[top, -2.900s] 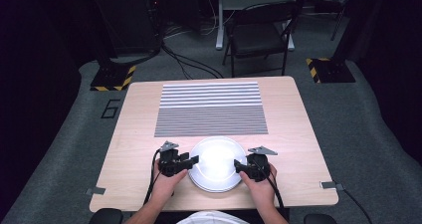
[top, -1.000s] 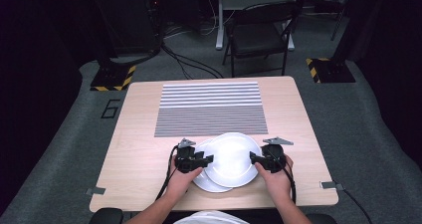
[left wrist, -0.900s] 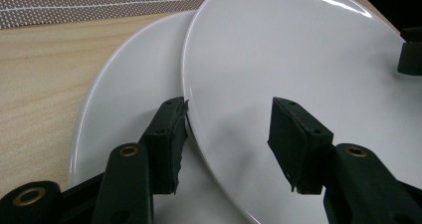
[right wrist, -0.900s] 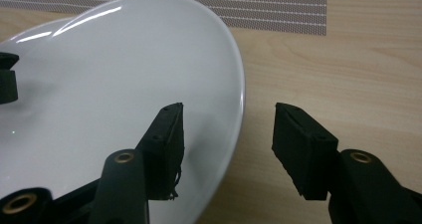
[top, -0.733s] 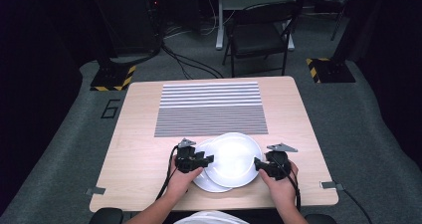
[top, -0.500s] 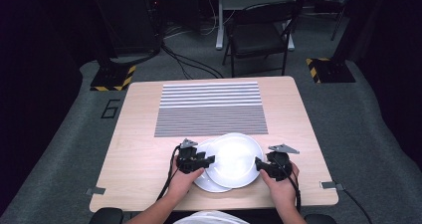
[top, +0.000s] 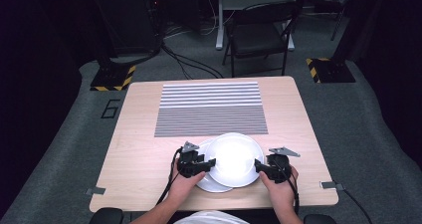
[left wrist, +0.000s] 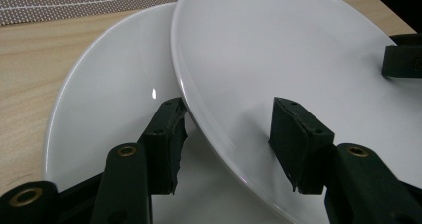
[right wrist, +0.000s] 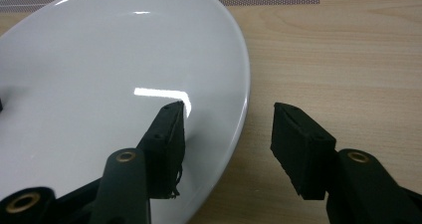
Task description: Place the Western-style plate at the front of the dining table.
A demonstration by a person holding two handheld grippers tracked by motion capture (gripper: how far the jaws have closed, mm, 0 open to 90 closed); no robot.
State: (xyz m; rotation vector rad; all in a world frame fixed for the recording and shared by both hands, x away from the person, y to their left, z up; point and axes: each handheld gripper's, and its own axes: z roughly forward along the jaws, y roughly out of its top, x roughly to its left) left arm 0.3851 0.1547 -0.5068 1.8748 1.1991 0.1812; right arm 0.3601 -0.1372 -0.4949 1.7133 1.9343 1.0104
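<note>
The left gripper (top: pixel 208 163) and right gripper (top: pixel 258 166) straddle opposite rims of the upper round white plate (top: pixel 235 158), jaws standing apart. It overlaps a lower white plate (left wrist: pixel 114 84) beneath the left gripper; the left jaws have just been opening.

I see two glossy white plates at the table's near edge. The upper plate (top: pixel 234 158) sits tilted, overlapping the lower plate (top: pixel 211 183), which lies flat on the wood, peeking out to its left and front, both empty.
</note>
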